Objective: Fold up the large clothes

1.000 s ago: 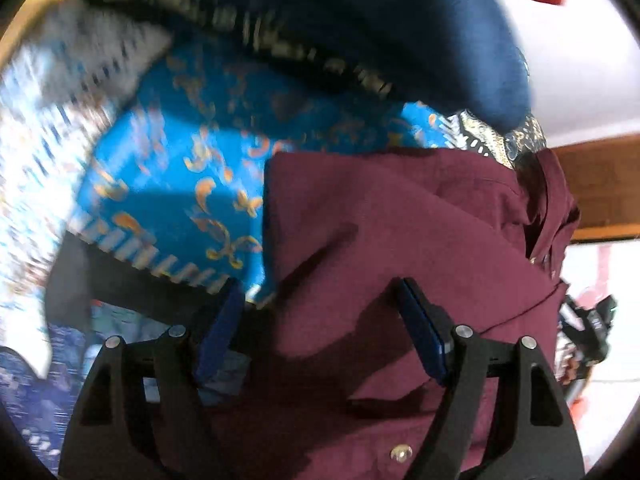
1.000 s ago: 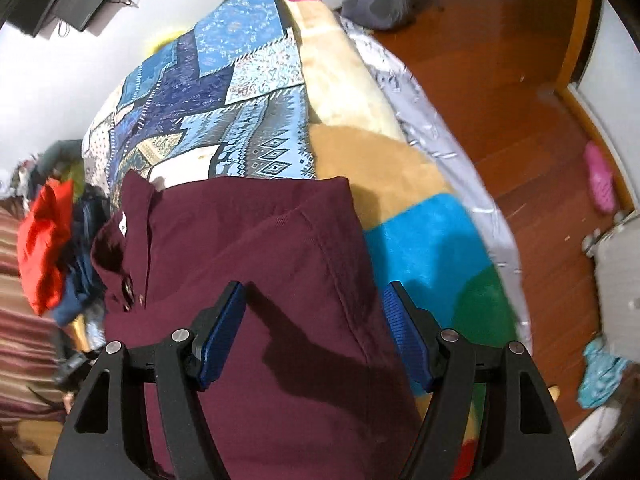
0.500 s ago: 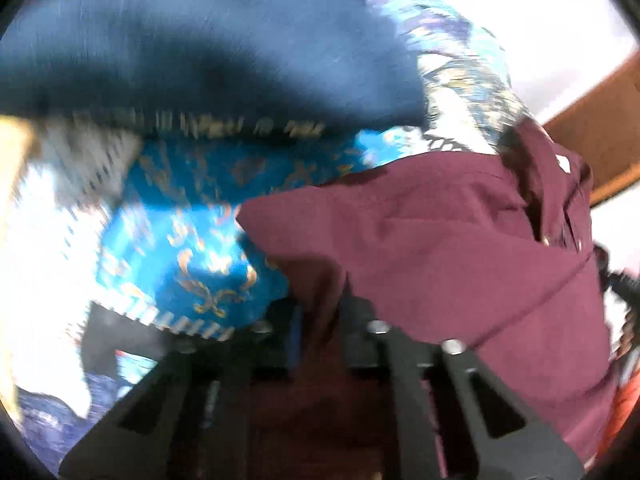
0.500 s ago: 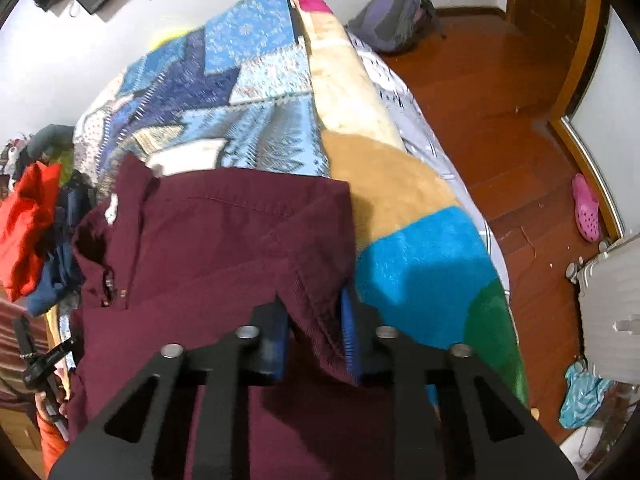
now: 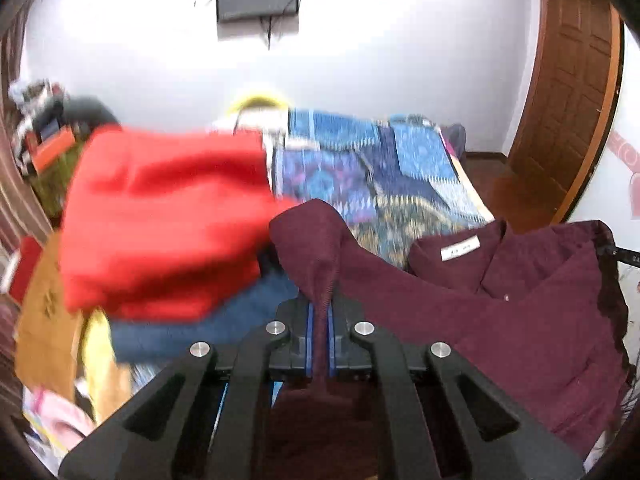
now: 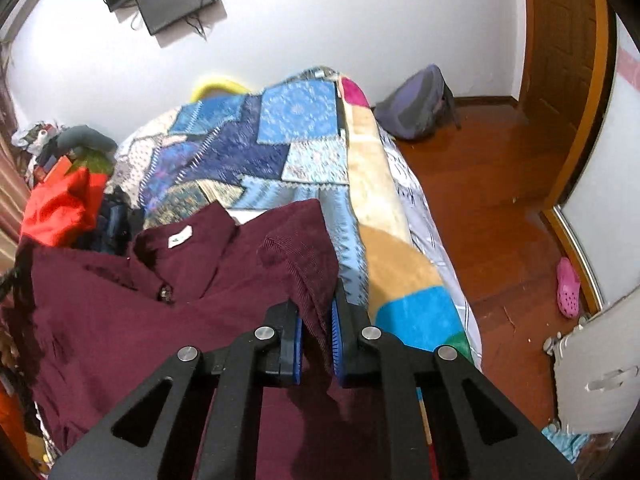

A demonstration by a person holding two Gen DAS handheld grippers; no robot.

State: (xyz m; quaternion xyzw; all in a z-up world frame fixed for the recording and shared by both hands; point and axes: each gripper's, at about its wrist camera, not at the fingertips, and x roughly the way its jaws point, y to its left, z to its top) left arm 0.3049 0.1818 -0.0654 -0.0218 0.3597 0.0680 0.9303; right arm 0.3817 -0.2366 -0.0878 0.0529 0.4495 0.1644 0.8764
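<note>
Maroon corduroy button-up shirt (image 6: 120, 320) hangs between my two grippers, lifted off the patchwork bed: I pinch one bunched edge in my left gripper (image 5: 319, 332) and the opposite edge in my right gripper (image 6: 316, 332). Both sets of jaws are clenched on cloth, with a ridge of corduroy standing up out of each pair. The collar with its white label (image 5: 460, 249) sags in the middle, facing up.

My worry starts at the pinch itself. Each bite looks narrow, and corduroy is heavy, so a quick swing could pull an edge free and drop that side in a heap. If I pull the two grips unevenly, the front would likely twist and the fold line would come out crooked.

Just beyond my left grip sits a stack of folded clothes, a red garment (image 5: 160, 216) on top of a dark blue one (image 5: 192, 332). The hanging shirt is close to it; dragging across could topple the pile.

Farther out lies the blue patchwork quilt (image 6: 280, 140). Its right edge falls away to the wooden floor (image 6: 500, 200), so laying the shirt too far right risks it sliding off.
</note>
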